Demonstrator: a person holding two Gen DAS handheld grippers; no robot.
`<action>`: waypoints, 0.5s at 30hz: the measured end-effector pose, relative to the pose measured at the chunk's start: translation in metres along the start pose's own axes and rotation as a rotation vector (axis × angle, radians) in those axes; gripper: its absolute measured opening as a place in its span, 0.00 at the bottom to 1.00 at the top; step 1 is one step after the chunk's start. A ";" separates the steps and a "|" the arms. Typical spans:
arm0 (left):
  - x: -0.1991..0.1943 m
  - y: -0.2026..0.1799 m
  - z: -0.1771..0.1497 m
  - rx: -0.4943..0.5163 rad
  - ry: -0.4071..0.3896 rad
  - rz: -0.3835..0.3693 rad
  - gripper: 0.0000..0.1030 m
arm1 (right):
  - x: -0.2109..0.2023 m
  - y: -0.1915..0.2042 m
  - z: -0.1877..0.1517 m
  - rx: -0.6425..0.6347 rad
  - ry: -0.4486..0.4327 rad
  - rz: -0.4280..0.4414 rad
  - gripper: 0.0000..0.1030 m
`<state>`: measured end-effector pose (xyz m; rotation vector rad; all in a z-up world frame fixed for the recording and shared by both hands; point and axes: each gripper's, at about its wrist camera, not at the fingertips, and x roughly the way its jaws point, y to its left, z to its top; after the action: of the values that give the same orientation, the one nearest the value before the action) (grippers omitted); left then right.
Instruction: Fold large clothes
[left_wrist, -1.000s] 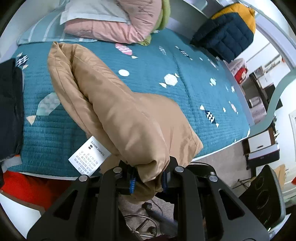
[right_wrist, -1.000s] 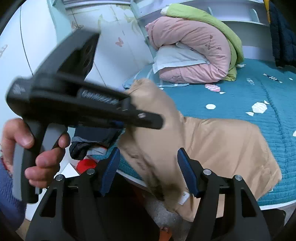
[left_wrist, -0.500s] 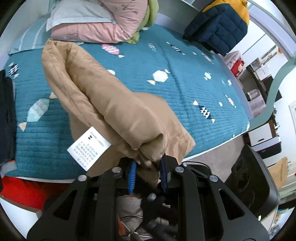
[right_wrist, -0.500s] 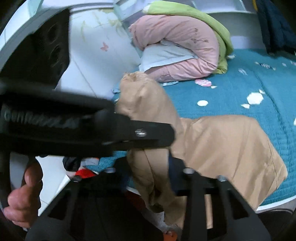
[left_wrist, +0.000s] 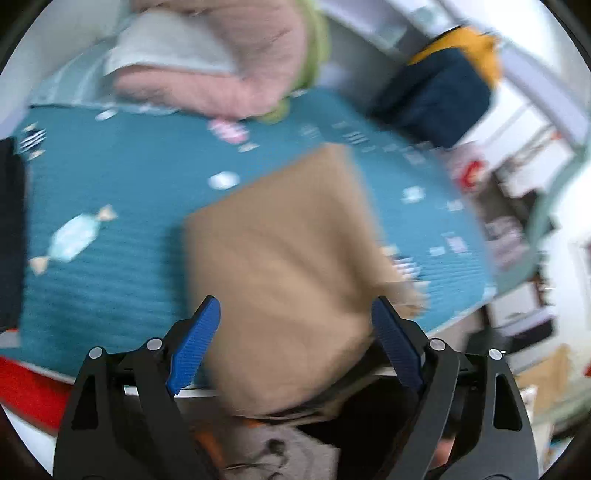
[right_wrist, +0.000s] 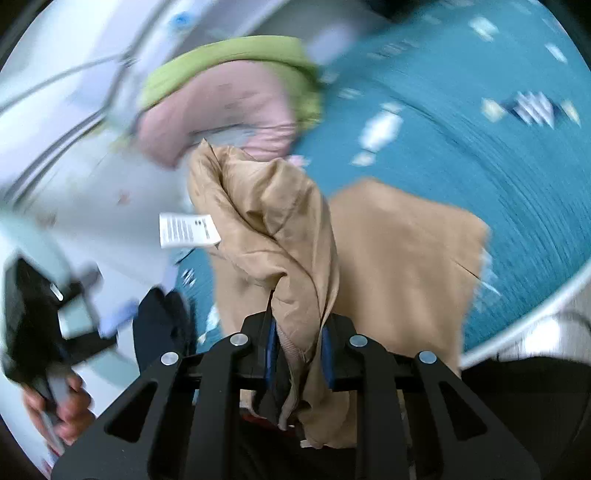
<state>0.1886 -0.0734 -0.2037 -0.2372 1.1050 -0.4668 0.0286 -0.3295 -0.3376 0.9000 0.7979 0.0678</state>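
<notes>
A large tan garment (left_wrist: 288, 258) lies partly on the teal bedspread (left_wrist: 122, 173) and hangs over the bed's near edge. My left gripper (left_wrist: 295, 339) is open and empty, its blue-padded fingers spread wide above the cloth. My right gripper (right_wrist: 299, 347) is shut on a bunched fold of the tan garment (right_wrist: 280, 236) and holds it lifted, with a white care label (right_wrist: 188, 230) hanging to the left. The rest of the garment (right_wrist: 402, 266) lies flat on the bed. Both views are blurred by motion.
A pink and green rolled quilt (left_wrist: 236, 70) and a pillow lie at the head of the bed. A navy and yellow jacket (left_wrist: 439, 96) sits at the far right corner. Dark clothing (left_wrist: 9, 229) lies at the left edge. My left hand's gripper body (right_wrist: 33, 317) shows at lower left.
My left gripper has let go of the tan garment and opened wide. My right gripper has shut on the bunched fold and lifted it. Both cameras have swung quickly.
</notes>
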 end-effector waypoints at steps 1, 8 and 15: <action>0.012 0.008 -0.003 -0.017 0.032 0.036 0.82 | 0.005 -0.015 -0.001 0.053 0.022 -0.042 0.18; 0.103 0.060 -0.035 -0.205 0.283 0.053 0.82 | 0.003 -0.035 -0.004 0.096 0.038 -0.157 0.24; 0.123 0.066 -0.044 -0.265 0.274 -0.008 0.88 | 0.011 -0.044 0.007 0.126 0.071 -0.226 0.42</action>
<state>0.2096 -0.0718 -0.3483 -0.4189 1.4359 -0.3658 0.0289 -0.3579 -0.3730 0.9242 0.9740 -0.1511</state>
